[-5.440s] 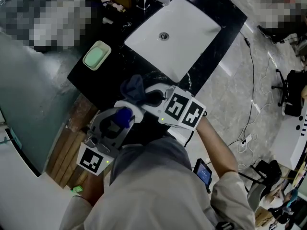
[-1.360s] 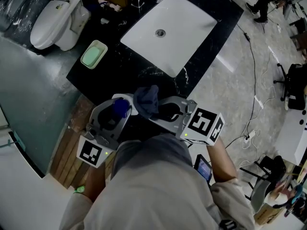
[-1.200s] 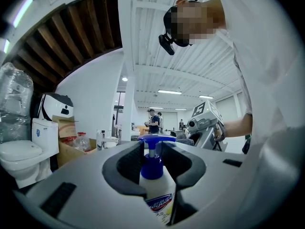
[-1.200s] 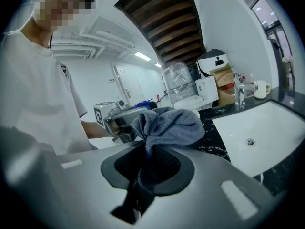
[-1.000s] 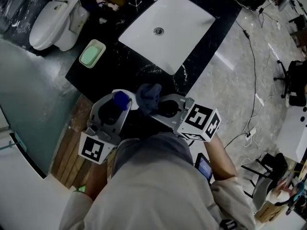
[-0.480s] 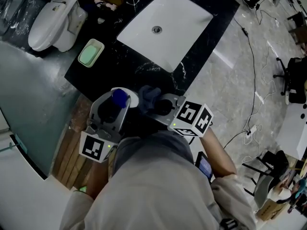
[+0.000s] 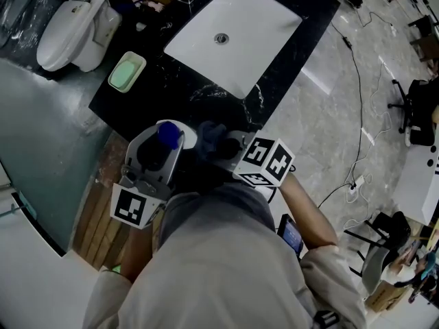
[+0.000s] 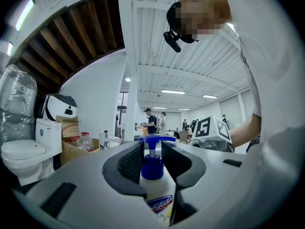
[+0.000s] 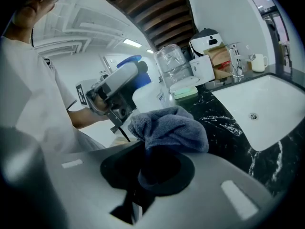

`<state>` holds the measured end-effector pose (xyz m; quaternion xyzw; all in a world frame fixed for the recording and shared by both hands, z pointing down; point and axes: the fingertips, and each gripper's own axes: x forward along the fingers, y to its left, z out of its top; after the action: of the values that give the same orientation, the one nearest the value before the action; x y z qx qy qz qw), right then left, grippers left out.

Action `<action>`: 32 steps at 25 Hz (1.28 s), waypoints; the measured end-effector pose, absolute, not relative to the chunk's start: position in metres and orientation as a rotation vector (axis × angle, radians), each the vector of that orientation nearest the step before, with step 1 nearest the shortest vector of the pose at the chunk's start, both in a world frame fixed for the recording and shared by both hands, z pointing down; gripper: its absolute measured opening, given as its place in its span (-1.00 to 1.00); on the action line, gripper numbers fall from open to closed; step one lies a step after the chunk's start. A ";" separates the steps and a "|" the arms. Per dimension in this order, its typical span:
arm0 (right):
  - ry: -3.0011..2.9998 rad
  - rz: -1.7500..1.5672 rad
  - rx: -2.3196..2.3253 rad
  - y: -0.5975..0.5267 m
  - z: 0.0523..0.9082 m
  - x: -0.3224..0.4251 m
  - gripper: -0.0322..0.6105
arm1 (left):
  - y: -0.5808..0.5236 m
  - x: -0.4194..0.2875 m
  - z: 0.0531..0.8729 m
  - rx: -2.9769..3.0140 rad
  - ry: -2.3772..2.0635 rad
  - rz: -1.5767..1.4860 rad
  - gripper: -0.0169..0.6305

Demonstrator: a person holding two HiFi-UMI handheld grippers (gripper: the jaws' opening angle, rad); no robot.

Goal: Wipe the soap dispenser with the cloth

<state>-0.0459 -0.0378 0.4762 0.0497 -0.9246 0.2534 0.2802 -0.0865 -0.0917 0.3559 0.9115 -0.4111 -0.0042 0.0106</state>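
The soap dispenser [image 7: 169, 135], a white bottle with a blue pump, stands upright in my left gripper [image 7: 163, 147], which is shut on it in front of the counter. In the left gripper view, both pads press the soap dispenser [image 8: 157, 200] just under its pump, in the left gripper [image 8: 153, 164]. My right gripper [image 7: 223, 147] is shut on a bunched blue-grey cloth [image 7: 210, 135] right beside the bottle. The right gripper view has the cloth [image 9: 171, 128] bulging out of the right gripper [image 9: 157, 172], with the dispenser [image 9: 147, 97] just behind it. Whether cloth and bottle touch I cannot tell.
A black marble counter [image 7: 171, 74] holds a white sink [image 7: 230, 36] and a green soap dish [image 7: 126, 72]. A toilet [image 7: 68, 16] stands at the far left. A faucet [image 9: 234, 56] and a mug [image 9: 258, 62] sit behind the sink. Cables run over the floor at the right.
My right gripper has sunk a little with the cloth, and its marker cube has turned. The cloth now sits lower beside the bottle. My left gripper has kept the dispenser still.
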 end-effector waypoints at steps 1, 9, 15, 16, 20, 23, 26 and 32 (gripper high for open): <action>-2.475 0.685 0.133 -0.037 0.478 -0.047 -0.74 | -0.093 -0.087 0.352 2.853 -1.291 -0.039 -0.60; -2.456 0.767 0.153 -0.036 0.488 -0.049 -0.74 | -0.093 -0.088 0.351 2.860 -1.299 -0.089 -0.60; -2.481 0.922 0.180 -0.036 0.484 -0.051 -0.74 | -0.090 -0.088 0.360 2.835 -1.275 -0.027 -0.60; -2.488 0.970 0.181 -0.036 0.482 -0.051 -0.74 | -0.090 -0.088 0.359 2.834 -1.276 -0.029 -0.60; -2.514 1.133 0.175 -0.037 0.475 -0.050 -0.74 | -0.090 -0.088 0.358 2.837 -1.284 -0.040 -0.60; -2.527 1.178 0.163 -0.036 0.469 -0.050 -0.74 | -0.090 -0.088 0.355 2.838 -1.294 -0.058 -0.60; -2.542 1.200 0.144 -0.036 0.463 -0.050 -0.74 | -0.089 -0.089 0.359 2.838 -1.288 -0.037 -0.60; -2.573 1.245 0.106 -0.035 0.452 -0.051 -0.74 | -0.092 -0.091 0.357 2.851 -1.316 -0.101 -0.60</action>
<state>-0.0506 -0.0354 0.4518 0.0368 -0.8906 0.4310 0.1401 -0.0910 -0.0920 0.3574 0.9075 -0.4188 -0.0320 -0.0002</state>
